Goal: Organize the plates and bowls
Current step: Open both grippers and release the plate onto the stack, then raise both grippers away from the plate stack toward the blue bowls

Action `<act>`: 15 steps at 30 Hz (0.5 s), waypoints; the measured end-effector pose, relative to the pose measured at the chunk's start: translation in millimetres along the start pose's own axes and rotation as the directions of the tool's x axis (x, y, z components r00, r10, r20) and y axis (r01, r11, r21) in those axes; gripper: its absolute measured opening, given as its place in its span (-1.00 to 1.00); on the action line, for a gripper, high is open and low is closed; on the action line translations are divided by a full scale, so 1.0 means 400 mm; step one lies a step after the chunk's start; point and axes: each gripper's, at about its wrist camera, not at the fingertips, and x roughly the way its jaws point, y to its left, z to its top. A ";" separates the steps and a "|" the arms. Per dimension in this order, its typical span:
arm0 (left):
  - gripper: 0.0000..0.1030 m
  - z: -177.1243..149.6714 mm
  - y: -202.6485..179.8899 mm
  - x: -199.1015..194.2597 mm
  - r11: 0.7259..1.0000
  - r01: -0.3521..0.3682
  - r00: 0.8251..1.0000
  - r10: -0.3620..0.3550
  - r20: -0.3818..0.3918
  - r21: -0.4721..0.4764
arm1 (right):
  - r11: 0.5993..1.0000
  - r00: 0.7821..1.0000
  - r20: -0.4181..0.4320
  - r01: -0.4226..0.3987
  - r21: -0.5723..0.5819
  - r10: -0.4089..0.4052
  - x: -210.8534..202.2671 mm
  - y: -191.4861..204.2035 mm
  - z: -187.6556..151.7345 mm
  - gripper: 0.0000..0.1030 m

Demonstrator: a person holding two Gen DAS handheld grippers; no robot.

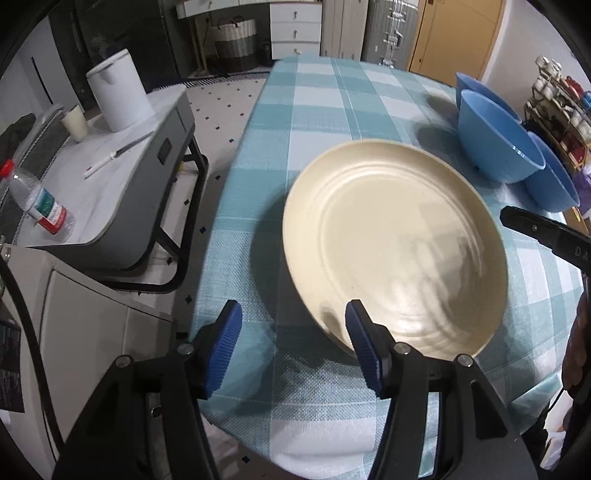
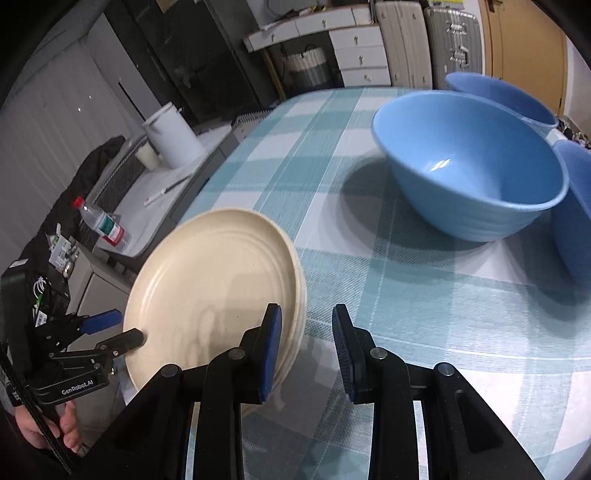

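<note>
Your left gripper gapes empty beside the plate stack; your right gripper is part-open, empty. Bowls at two o'clock: swing wide and you'll knock them.

**Plates stacked, bowls apart on checked cloth**

You see cream plates stacked flat near the table's left edge, ridged rings inside. Three blue bowls sit upright, clustered close together, across the cloth at far right.

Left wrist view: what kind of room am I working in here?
Most likely a lived-in home, a dining area that doubles as storage. A checked tablecloth covers the table with the cream plate and blue bowls; behind stand a white drawer unit and a woven laundry basket.
</note>
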 end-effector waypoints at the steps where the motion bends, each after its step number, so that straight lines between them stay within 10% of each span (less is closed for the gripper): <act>1: 0.29 0.001 -0.001 -0.008 1.000 -0.005 1.000 0.005 0.008 -0.002 | 1.000 1.000 0.019 -0.002 0.000 0.002 -0.017 -0.003 -0.001 -0.45; 7: 0.54 0.027 -0.033 -0.093 1.000 0.015 0.993 -0.017 0.113 0.012 | 1.000 0.991 0.135 0.011 -0.008 -0.010 -0.111 -0.017 -0.009 -0.40; 15: 0.58 0.096 -0.157 -0.169 0.992 0.101 0.968 -0.115 0.222 0.074 | 0.995 0.917 0.391 0.095 -0.012 -0.082 -0.298 -0.041 -0.037 0.70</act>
